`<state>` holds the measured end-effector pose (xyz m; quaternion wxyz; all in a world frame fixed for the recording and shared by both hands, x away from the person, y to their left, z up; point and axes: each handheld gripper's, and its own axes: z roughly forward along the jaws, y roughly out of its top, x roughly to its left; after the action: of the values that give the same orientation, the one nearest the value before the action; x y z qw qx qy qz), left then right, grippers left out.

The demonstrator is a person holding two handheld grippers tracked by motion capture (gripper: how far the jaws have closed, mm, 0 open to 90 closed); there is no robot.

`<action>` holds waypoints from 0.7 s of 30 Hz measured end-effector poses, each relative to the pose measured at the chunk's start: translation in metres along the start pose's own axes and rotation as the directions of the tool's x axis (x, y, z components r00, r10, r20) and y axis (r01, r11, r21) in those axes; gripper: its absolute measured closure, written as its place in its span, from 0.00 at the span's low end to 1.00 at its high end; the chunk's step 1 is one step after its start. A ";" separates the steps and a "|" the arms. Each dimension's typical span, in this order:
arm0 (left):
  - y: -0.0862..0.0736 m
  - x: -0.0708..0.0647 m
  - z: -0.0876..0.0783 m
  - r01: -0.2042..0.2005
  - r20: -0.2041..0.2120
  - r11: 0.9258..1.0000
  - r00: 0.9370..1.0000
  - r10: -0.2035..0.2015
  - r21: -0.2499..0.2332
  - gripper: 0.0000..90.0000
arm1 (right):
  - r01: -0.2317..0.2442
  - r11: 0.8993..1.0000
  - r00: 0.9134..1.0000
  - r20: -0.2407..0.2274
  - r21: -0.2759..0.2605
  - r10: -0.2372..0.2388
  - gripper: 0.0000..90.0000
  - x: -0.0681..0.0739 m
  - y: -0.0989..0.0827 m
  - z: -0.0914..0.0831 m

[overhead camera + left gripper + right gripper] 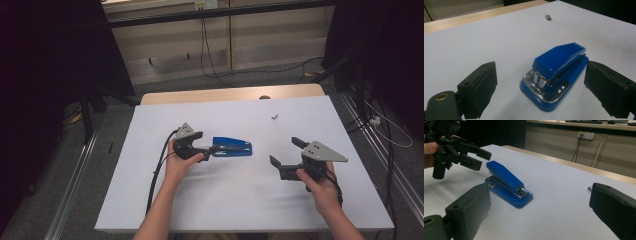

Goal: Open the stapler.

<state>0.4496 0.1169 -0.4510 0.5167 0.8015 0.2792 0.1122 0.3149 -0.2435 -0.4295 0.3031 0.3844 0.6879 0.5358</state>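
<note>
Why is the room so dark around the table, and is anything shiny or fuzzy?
High view: light falls mainly on the white table; the edges are black. Left gripper view: the stapler has glare on its chrome end, and the near black pads are soft. Right gripper view: the near pads look blurry, the stapler sharp.

Both hands held grippers low over the table — left gripper (212,148) jaws spread, right gripper (286,152) jaws spread too.

- Blue stapler (232,147) with chrome metal at its open front end, closed, lying flat on its base
- It rests on the white table top (250,195), left of middle
</note>
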 end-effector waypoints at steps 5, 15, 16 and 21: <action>0.000 0.001 0.007 -0.014 0.008 0.999 1.000 0.013 0.050 0.14 | 0.001 1.000 1.000 -0.005 0.004 -0.001 0.04 -0.002 0.001 0.005; -0.001 0.007 0.021 -0.029 0.049 0.994 0.999 0.024 0.104 0.22 | 0.014 1.000 1.000 -0.025 0.009 -0.013 0.04 0.003 0.004 0.013; -0.001 0.007 0.022 -0.032 0.052 0.993 0.998 0.026 0.116 0.24 | 0.016 1.000 1.000 -0.026 0.010 -0.015 0.03 0.003 0.003 0.014; -0.001 0.005 0.026 -0.068 0.073 0.988 0.996 0.059 0.135 0.33 | 0.014 1.000 0.999 -0.033 0.024 -0.013 0.04 0.003 0.001 0.017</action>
<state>0.4658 0.0996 -0.4639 0.4657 0.8471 0.2427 0.0815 0.3275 -0.2324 -0.4325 0.2907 0.3746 0.7018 0.5316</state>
